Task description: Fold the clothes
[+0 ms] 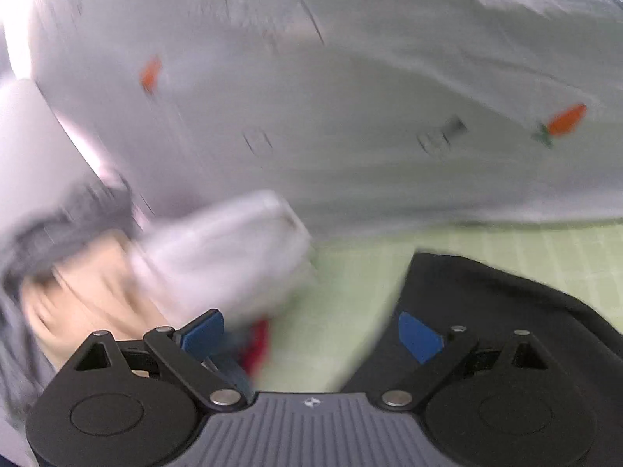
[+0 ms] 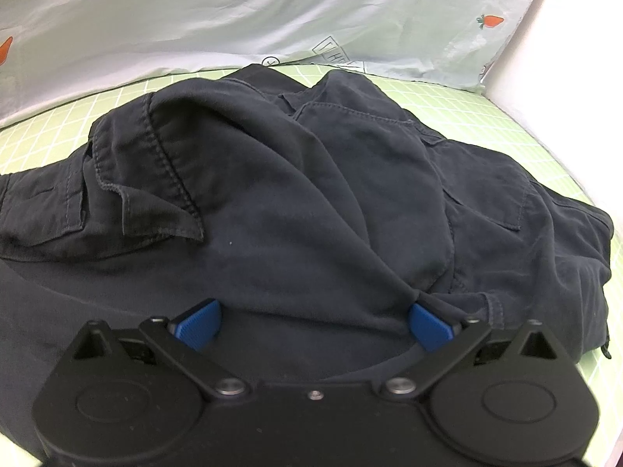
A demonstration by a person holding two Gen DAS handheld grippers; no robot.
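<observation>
A dark navy garment (image 2: 311, 194) with stitched pockets lies crumpled on the green grid mat (image 2: 486, 109). My right gripper (image 2: 313, 327) is open right over it, blue pads wide apart, with a fold of cloth bunched against the right pad (image 2: 430, 329). In the left wrist view, which is blurred by motion, my left gripper (image 1: 311, 336) is open above the mat (image 1: 350, 292). A corner of the dark garment (image 1: 506, 311) lies under its right finger. A person's hand (image 1: 89, 292) and a pale sleeve (image 1: 218, 253) show at the left.
A pale sheet printed with orange carrots (image 2: 272, 11) is heaped along the far side of the mat; it fills the upper left wrist view as the sheet (image 1: 350, 97). A white surface (image 2: 564, 58) rises at the right. Something red (image 1: 257, 346) shows by the left finger.
</observation>
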